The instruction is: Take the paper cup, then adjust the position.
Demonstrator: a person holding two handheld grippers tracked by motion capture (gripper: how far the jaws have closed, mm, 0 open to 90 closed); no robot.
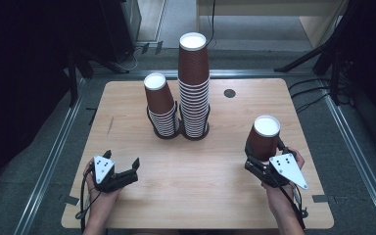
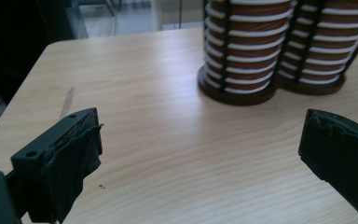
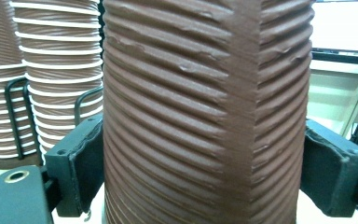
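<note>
High view looks down on a pale wooden bench (image 1: 196,196) with both hands coming in from the near edge. At the near right, the right tool (image 1: 260,164) grips a single brown ribbed paper cup (image 1: 263,139), upside down with its white base facing up. The cup is near the right edge of the bench, well apart from the two stacks of the same cups at the far middle. The shorter stack (image 1: 160,105) stands on the left and the taller stack (image 1: 194,83) just beside it on the right, each in a dark round wire holder (image 1: 196,132). A small dark disc (image 1: 229,93) is set in the benchtop to the right of the stacks. At the near left, the left tool (image 1: 122,169) has its jaws wide apart with nothing between them.

Left gripper view adds what the high view cannot: the padded black fingers (image 2: 74,154) stand far apart over bare wood, and the holder's round base (image 2: 235,95) and thin upright bars show close up, with the white cup rims banded between them.

Right gripper view brings the held cup (image 3: 205,112) up close: its ridged wall, a smooth vertical seam strip and small dents in the ribs, with a black pad (image 3: 86,163) pressed against each side. The stacks (image 3: 51,70) stand behind it at the left.

No brand, label or writing can be read on the cups, the holders or the tools.
</note>
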